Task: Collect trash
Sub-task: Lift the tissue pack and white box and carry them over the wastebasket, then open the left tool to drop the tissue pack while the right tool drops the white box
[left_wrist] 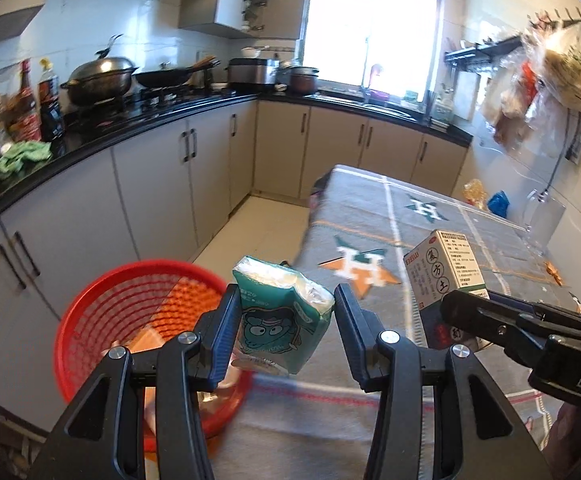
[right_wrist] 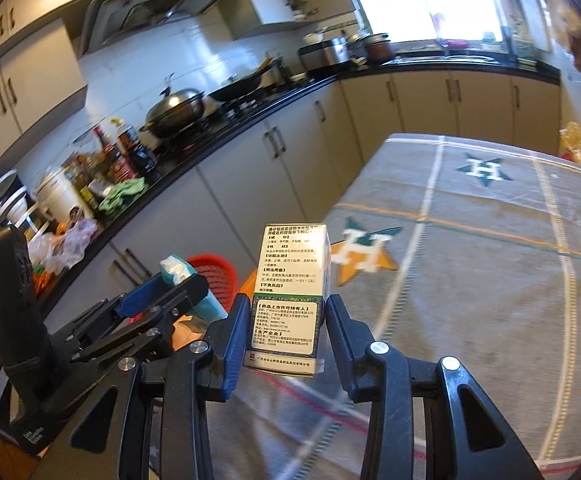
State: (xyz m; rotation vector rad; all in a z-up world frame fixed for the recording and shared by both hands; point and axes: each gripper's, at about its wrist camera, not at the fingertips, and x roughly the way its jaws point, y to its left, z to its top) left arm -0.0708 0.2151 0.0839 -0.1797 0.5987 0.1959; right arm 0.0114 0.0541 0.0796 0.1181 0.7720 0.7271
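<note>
My left gripper (left_wrist: 286, 312) is shut on a teal tissue pack (left_wrist: 280, 320) with a cartoon face, held in the air just right of a red mesh basket (left_wrist: 102, 312). The basket stands off the table's left edge and has some wrappers inside. My right gripper (right_wrist: 286, 320) is shut on a white and green medicine box (right_wrist: 290, 292), held upright over the grey table cloth (right_wrist: 470, 260). In the left wrist view the same medicine box (left_wrist: 446, 276) and the right gripper (left_wrist: 470, 316) show at the right. In the right wrist view the left gripper (right_wrist: 170, 284) with the tissue pack (right_wrist: 176, 270) hangs before the basket (right_wrist: 214, 276).
The table cloth (left_wrist: 390, 216) bears star patterns. Small scraps (left_wrist: 552, 272) lie near its right edge. A black kitchen counter (left_wrist: 130, 124) with a wok (left_wrist: 100, 76), bottles and a green rag (left_wrist: 22, 154) runs along the left above white cabinets. Bags (left_wrist: 498, 202) sit beyond the table's far end.
</note>
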